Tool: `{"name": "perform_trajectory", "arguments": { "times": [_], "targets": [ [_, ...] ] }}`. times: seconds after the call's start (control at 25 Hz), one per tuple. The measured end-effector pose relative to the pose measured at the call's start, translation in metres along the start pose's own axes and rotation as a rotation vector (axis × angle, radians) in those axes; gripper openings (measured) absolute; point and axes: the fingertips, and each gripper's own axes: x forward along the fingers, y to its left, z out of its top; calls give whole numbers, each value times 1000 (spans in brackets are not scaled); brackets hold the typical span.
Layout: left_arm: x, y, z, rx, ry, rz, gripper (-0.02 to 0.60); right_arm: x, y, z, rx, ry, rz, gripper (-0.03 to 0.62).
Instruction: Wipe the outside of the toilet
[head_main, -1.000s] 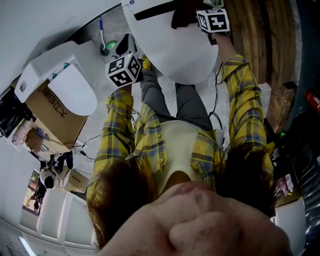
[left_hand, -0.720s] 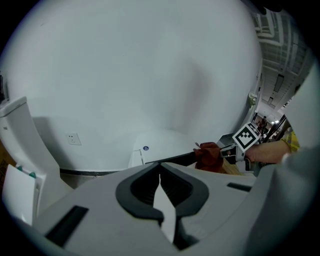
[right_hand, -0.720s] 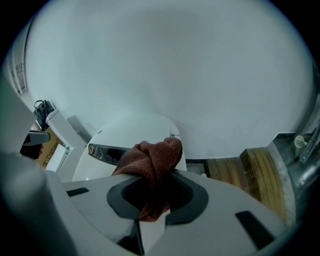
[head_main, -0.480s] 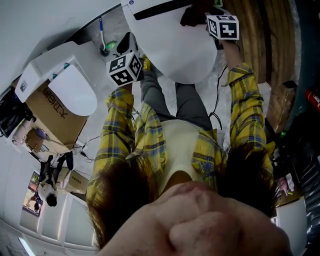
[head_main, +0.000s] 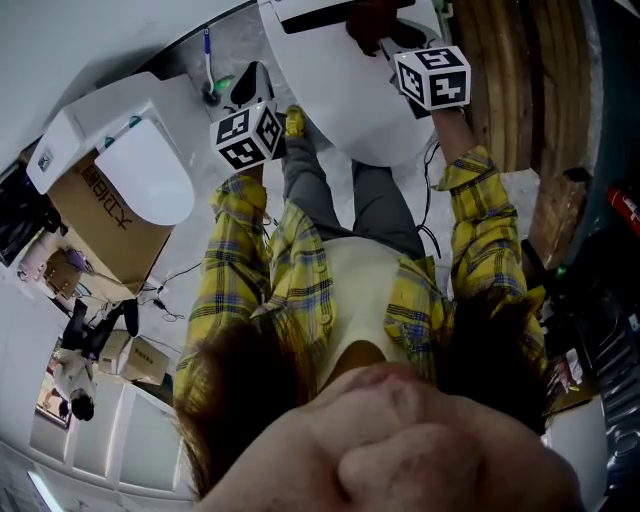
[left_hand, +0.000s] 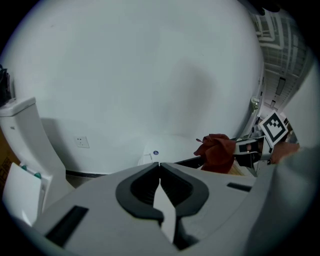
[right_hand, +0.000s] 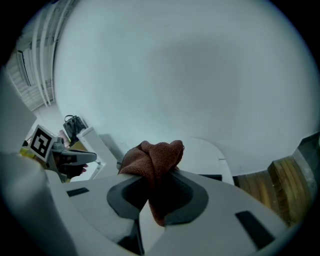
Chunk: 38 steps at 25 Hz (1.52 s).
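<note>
- A white toilet (head_main: 345, 95) stands in front of the person with its lid shut, its far end against a pale wall.
- A second white toilet (head_main: 140, 180) stands well apart at the left, also with its lid down.
- A brown cardboard box (head_main: 115, 225) sits just on the near side of that second toilet.
- The right gripper (right_hand: 152, 197) is held over the far right part of the toilet lid, its jaws pinching a cloth.
- The left gripper (left_hand: 160, 172) hangs beside the toilet's left edge, jaws pressed together with nothing between them.
- The cloth (right_hand: 152, 160) is dark red and bunched, and rises above the right jaws near the lid's far end; contact with the lid cannot be made out.
</note>
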Motion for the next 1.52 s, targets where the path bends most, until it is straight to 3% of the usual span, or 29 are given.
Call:
{"name": "perform_trajectory", "arguments": {
  "times": [0.28,0.64,0.92,1.52],
  "targets": [
    [-10,23,-3,-28,-10,29,14,26,79,5,-23,22,170,80],
    [-16,36,-17,-53,3,45,14,80,143,-37,-62,165,315,80],
    [-14,36,-24,-49,18,38,14,120,112,-81,-27,304,219,80],
    [3,8,-27,-20,50,-14,14,99,26,-99,20,314,50,80]
  ]
}}
